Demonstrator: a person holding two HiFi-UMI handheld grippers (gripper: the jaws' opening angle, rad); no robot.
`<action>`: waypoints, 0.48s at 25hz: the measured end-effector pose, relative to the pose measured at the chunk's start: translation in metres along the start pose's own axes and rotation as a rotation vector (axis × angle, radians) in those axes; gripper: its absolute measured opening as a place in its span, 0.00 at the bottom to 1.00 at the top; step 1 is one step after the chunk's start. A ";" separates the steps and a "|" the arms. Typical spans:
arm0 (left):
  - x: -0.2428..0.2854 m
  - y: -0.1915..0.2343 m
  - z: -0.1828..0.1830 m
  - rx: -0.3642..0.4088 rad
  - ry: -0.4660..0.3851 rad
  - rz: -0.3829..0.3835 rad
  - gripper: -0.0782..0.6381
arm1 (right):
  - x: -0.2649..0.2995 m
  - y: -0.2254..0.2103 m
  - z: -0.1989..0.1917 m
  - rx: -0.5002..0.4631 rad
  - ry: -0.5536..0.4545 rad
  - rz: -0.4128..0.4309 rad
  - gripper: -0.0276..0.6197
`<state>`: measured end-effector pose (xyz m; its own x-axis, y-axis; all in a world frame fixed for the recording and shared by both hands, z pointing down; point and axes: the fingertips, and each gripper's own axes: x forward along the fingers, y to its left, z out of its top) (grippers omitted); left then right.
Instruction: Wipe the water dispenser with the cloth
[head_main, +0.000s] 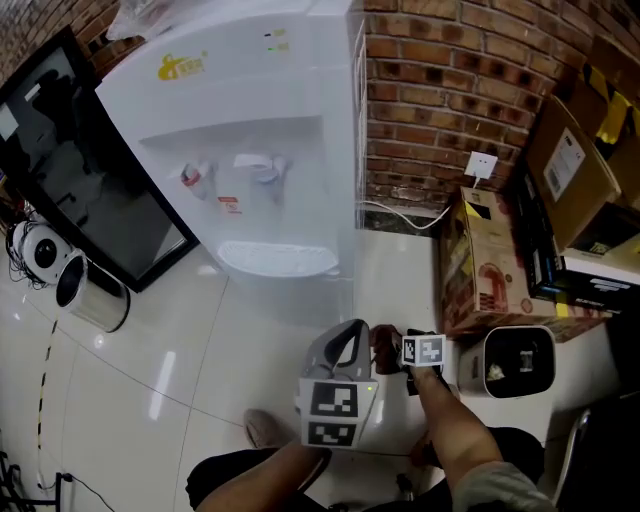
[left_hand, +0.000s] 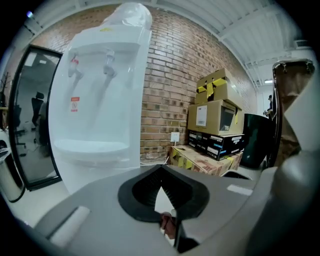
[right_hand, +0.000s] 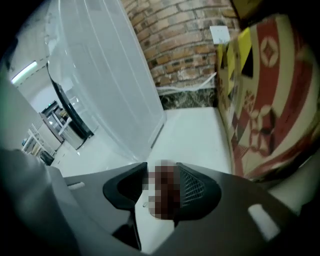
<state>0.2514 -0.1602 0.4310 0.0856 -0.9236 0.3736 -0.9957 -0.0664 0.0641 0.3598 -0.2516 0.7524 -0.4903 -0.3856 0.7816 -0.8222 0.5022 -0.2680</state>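
The white water dispenser (head_main: 240, 150) stands against the brick wall, and it rises ahead in the left gripper view (left_hand: 100, 100) and at the left of the right gripper view (right_hand: 110, 75). Low in the head view, my left gripper (head_main: 350, 330) points toward the dispenser, its black pads meeting at the tips (left_hand: 160, 174). Just right of it is my right gripper (head_main: 394, 348), angled down at the floor. Its jaws (right_hand: 162, 175) stand wide apart around a dark red-brown cloth-like lump (head_main: 384, 340), partly masked by a mosaic patch. A bit of that lump (left_hand: 168, 226) shows under the left jaws.
Cardboard boxes (head_main: 490, 260) are stacked at the right, close to my right gripper (right_hand: 270, 100). A white bin with a dark opening (head_main: 515, 360) sits below them. A wall socket (head_main: 482, 163) and cable are at the brick wall. A dark glass door (head_main: 90, 190) and a metal can (head_main: 90, 295) stand at the left.
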 end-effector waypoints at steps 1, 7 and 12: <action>-0.002 -0.003 0.006 0.008 -0.019 -0.003 0.11 | -0.018 0.000 0.018 0.002 -0.055 0.005 0.31; -0.018 -0.012 0.029 0.014 -0.100 -0.007 0.11 | -0.140 -0.004 0.073 -0.107 -0.305 -0.021 0.07; -0.044 -0.024 0.043 0.019 -0.153 -0.035 0.11 | -0.257 -0.015 0.103 -0.387 -0.549 -0.122 0.06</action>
<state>0.2703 -0.1347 0.3729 0.1156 -0.9672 0.2261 -0.9928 -0.1054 0.0568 0.4677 -0.2401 0.4976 -0.5601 -0.7428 0.3668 -0.7684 0.6313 0.1052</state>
